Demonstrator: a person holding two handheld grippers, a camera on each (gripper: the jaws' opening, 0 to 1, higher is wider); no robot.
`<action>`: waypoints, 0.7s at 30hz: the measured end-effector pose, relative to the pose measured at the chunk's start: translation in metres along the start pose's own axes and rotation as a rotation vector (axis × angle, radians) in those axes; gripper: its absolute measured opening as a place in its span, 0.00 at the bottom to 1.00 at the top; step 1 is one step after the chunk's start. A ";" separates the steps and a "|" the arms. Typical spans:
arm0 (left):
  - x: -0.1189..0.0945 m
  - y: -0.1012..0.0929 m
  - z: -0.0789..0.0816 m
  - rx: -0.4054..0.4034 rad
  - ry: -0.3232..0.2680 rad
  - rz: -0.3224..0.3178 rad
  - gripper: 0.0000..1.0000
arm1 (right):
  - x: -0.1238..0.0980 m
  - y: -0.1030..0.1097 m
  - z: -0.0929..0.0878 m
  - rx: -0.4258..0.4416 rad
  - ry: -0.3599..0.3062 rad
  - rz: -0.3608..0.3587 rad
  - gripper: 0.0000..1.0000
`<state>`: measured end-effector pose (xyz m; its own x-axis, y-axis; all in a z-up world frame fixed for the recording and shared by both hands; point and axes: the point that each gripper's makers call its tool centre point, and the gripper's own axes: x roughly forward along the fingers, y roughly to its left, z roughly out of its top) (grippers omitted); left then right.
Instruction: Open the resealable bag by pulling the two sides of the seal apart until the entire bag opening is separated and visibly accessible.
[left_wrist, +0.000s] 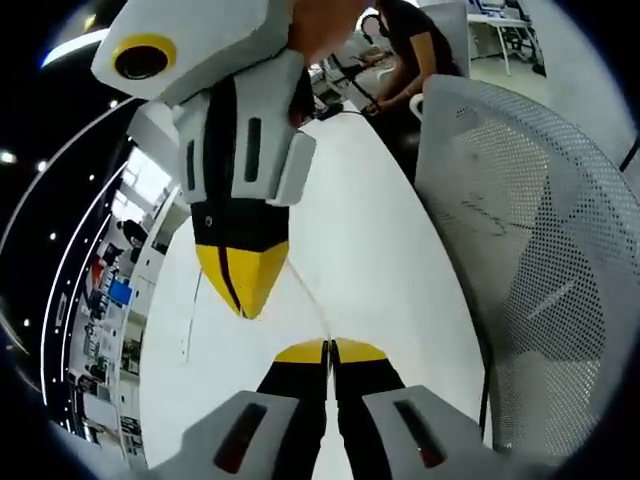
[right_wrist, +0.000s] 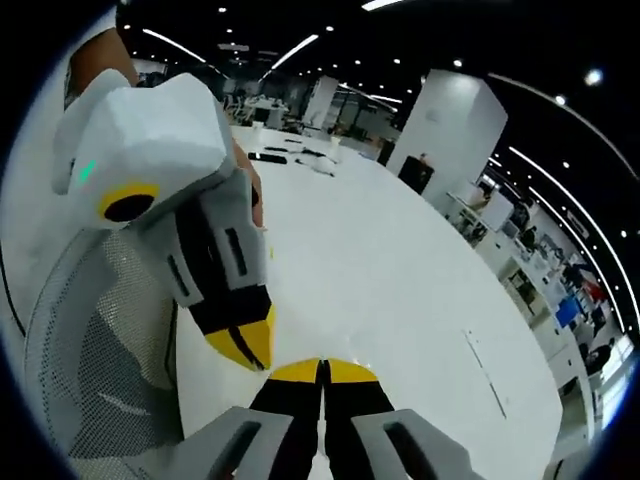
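- The bag is clear and hard to make out. In the left gripper view it shows as a thin pale edge strung in the air between the two claw tips, above the white bench.
- Left claw: jaws pressed together with no gap, and the bag's edge runs straight into the seam between them, so it is pinching the film.
- Right claw: it comes in from above, tips also closed to a point, and the same edge ends at its tip. I judge that it grips the other side of the seal, though the film there is too faint to be sure.
- The claws sit near each other, tips angled toward one another. This suits holding one lip each, ready to draw the seal apart.
- In the right gripper view both claws again look clamped shut, and I cannot pick out the bag.
- I cannot tell how much of the seal is parted; no open mouth is visible.
- A mesh chair stands just beside the bench.
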<state>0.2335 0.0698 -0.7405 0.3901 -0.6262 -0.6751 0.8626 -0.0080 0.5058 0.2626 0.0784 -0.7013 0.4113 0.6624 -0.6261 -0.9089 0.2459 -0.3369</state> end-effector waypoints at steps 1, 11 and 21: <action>0.000 0.001 0.001 -0.003 -0.001 0.001 0.00 | -0.002 -0.003 0.002 -0.008 -0.006 -0.012 0.00; 0.002 0.012 0.001 0.000 0.009 0.010 0.00 | -0.009 -0.023 0.016 -0.049 -0.044 -0.088 0.00; 0.003 0.022 0.003 -0.004 0.023 0.028 0.00 | -0.012 -0.047 0.028 -0.047 -0.068 -0.148 0.00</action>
<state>0.2530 0.0655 -0.7299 0.4212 -0.6078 -0.6732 0.8526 0.0122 0.5224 0.2985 0.0788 -0.6580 0.5336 0.6681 -0.5186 -0.8336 0.3121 -0.4557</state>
